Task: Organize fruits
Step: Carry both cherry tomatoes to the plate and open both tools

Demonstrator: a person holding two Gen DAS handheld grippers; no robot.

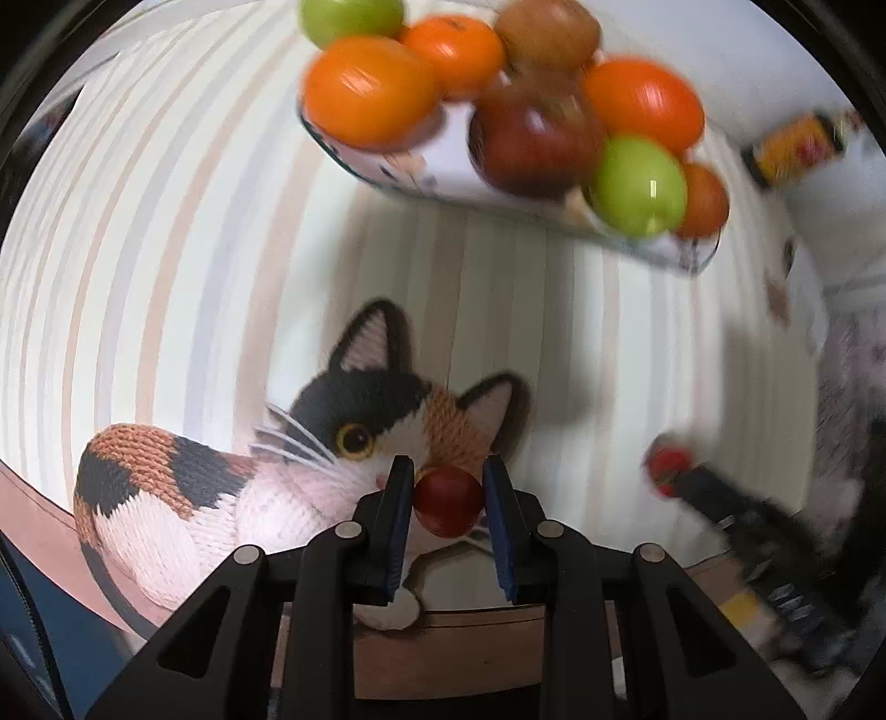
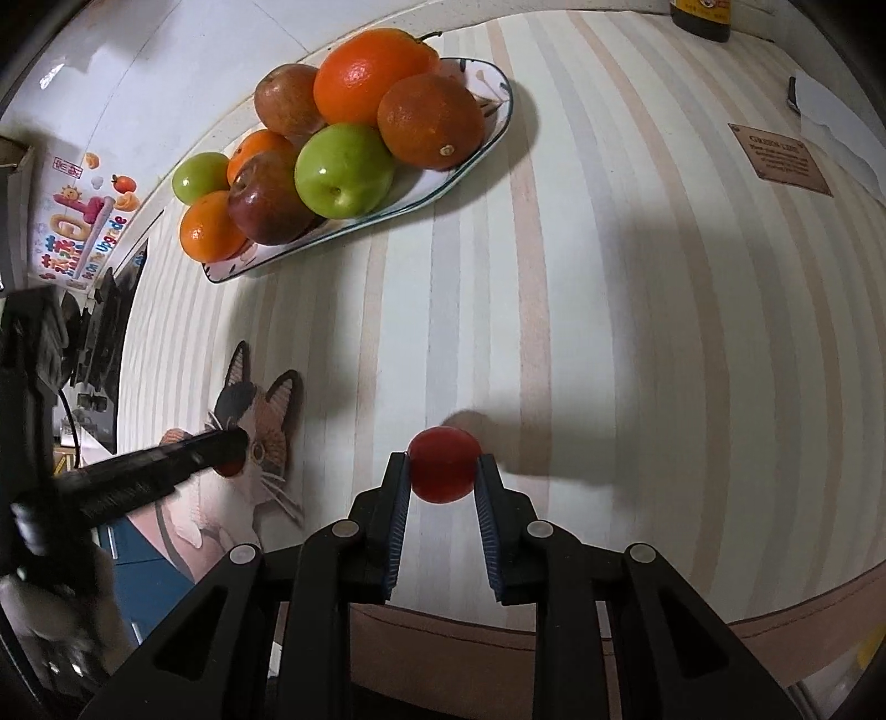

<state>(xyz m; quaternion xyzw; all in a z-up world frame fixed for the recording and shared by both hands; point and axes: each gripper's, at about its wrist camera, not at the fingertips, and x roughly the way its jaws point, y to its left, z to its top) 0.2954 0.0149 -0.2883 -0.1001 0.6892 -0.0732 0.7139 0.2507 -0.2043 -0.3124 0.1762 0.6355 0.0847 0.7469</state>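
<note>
Here both grippers' jaws clamp small, round, glossy red fruits: left fruit (image 1: 448, 501), right fruit (image 2: 444, 464).

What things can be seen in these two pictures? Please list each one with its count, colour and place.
oval white fruit plate: 1, dark rim, far on striped tablecloth
round oranges: several, on plate
green apples: 2, on plate
dark red apples: 2, on plate
small red round fruits: 2, one in each gripper
calico cat picture: 1, near table edge
dark bottle: 1, far edge
brown label: 1, on cloth
left gripper: fingers shut on fruit
right gripper: fingers shut on fruit
</note>
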